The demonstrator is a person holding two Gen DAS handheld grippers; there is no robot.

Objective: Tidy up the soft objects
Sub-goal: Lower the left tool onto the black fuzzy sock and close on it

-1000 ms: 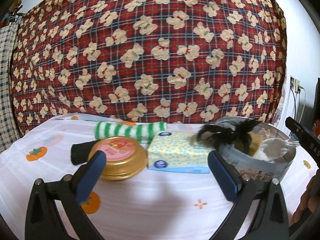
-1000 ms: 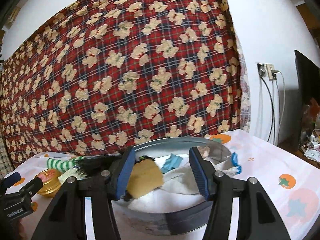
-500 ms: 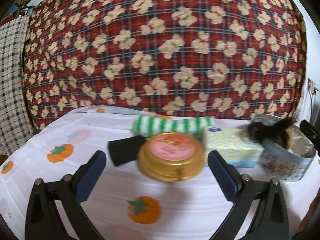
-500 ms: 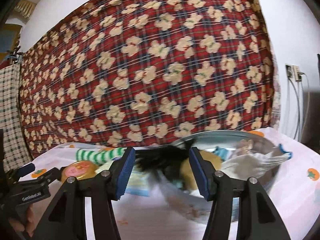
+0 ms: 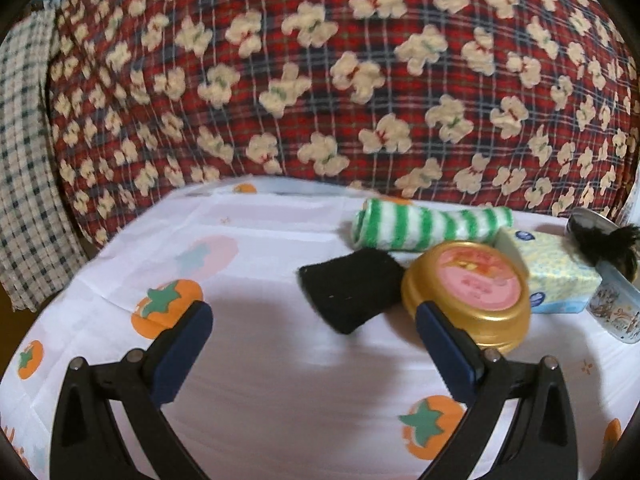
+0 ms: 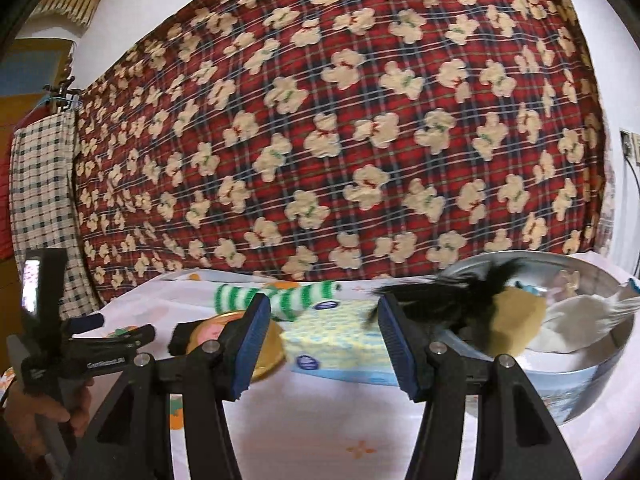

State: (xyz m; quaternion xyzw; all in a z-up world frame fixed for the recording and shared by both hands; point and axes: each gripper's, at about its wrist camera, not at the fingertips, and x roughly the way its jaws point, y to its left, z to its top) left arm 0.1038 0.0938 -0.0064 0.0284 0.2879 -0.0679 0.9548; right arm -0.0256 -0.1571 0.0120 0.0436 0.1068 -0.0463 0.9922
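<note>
Grippers both open, empty: left gripper (image 5: 314,322), right gripper (image 6: 322,334). Black cloth (image 5: 350,294) on surface (image 5: 280,380) just ahead of left gripper; striped roll (image 5: 428,226) farther, right.

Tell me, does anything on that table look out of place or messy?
Yes: a black feathery thing spills over the rim of the metal tin instead of lying inside. The black cloth lies loose and askew beside the gold tin, half tucked behind it.

Red plaid bear-print blanket (image 6: 340,128) as backdrop, white wall (image 6: 624,80) (socket at right), checked cloth (image 5: 24,160)
</note>
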